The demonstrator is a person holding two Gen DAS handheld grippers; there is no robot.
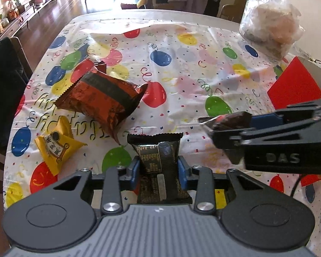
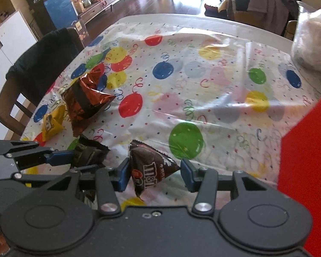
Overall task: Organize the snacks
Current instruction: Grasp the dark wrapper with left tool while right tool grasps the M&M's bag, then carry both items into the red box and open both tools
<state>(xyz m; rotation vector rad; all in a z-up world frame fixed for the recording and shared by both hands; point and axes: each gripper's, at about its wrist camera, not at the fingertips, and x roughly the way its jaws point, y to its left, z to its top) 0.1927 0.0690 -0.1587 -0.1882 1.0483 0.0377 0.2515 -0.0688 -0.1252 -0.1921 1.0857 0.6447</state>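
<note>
My left gripper (image 1: 158,169) is shut on a black snack packet (image 1: 158,156) low over the balloon tablecloth (image 1: 182,68); both blue pads press its sides. From the right wrist view, that left gripper (image 2: 81,160) and black packet (image 2: 89,152) sit at the left. My right gripper (image 2: 155,174) is shut on a brown M&M's packet (image 2: 152,169), its pads at the packet's two ends. In the left wrist view the right gripper (image 1: 214,128) holds that brown packet (image 1: 231,121) just above the cloth. A red-brown foil bag (image 1: 100,98) and a yellow packet (image 1: 55,145) lie to the left.
A red box (image 1: 295,85) stands at the table's right edge, filling the right side of the right wrist view (image 2: 306,171). A clear plastic bag (image 1: 269,25) sits at the far right corner. A dark-draped chair (image 2: 42,64) stands by the left edge. The cloth's middle is bare.
</note>
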